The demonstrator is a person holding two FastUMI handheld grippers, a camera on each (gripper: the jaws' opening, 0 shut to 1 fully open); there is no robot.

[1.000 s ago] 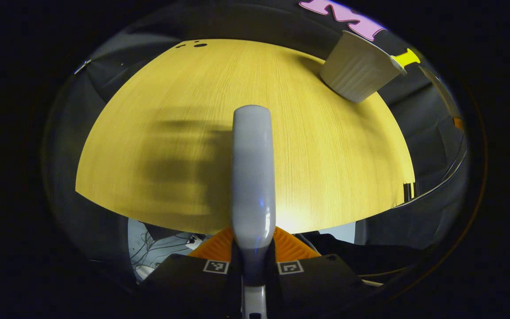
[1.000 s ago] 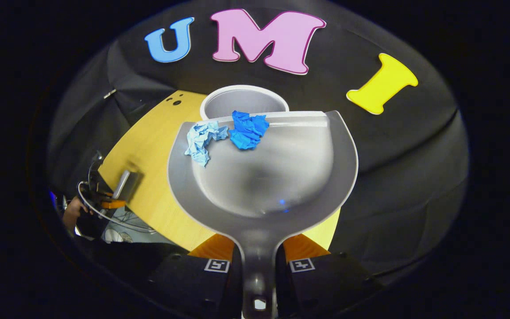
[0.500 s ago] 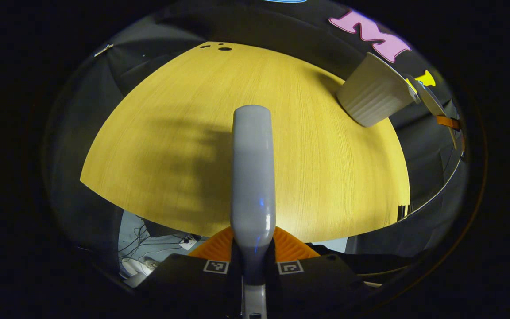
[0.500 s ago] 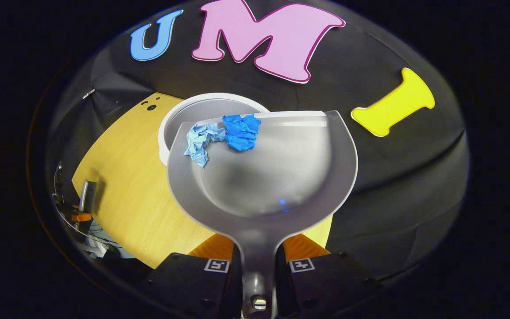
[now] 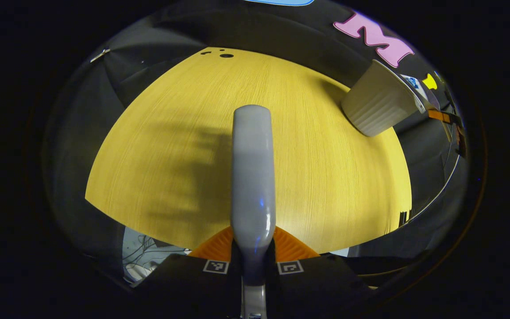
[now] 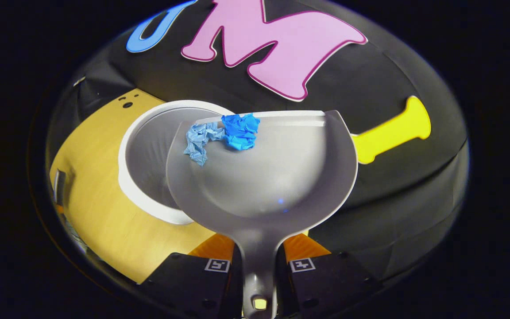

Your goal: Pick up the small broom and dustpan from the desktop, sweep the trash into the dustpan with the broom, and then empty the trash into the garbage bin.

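Right gripper [image 6: 257,266] is clamping the handle of the dustpan [image 6: 259,186] tight between both fingers, with the pan sticking straight out ahead of it and reaching over the white garbage bin [image 6: 148,150]. The pan's front lip is sitting over the bin's opening, and two crumpled bits of trash are lying right at that lip: a light blue wad [image 6: 199,139] and a darker blue wad [image 6: 239,130], touching each other. Neither one is tipping out of the pan. The bin is standing on the yellow wooden desktop [image 6: 100,212], close to the booth's black wall.

Left gripper [image 5: 253,267] is doing the same kind of thing with the broom [image 5: 253,173]: both fingers are squeezing the grey handle, which is pointing straight forward over the desktop [image 5: 184,133], and I can't make out the bristles. It's hovering above the near edge of the desk, and its shadow is falling on the wood just left of the handle. In the left gripper view the bin [image 5: 376,104] is sitting off at the far right of the desk, well apart from the broom, with the dustpan's edge [image 5: 419,91] poking over its rim.
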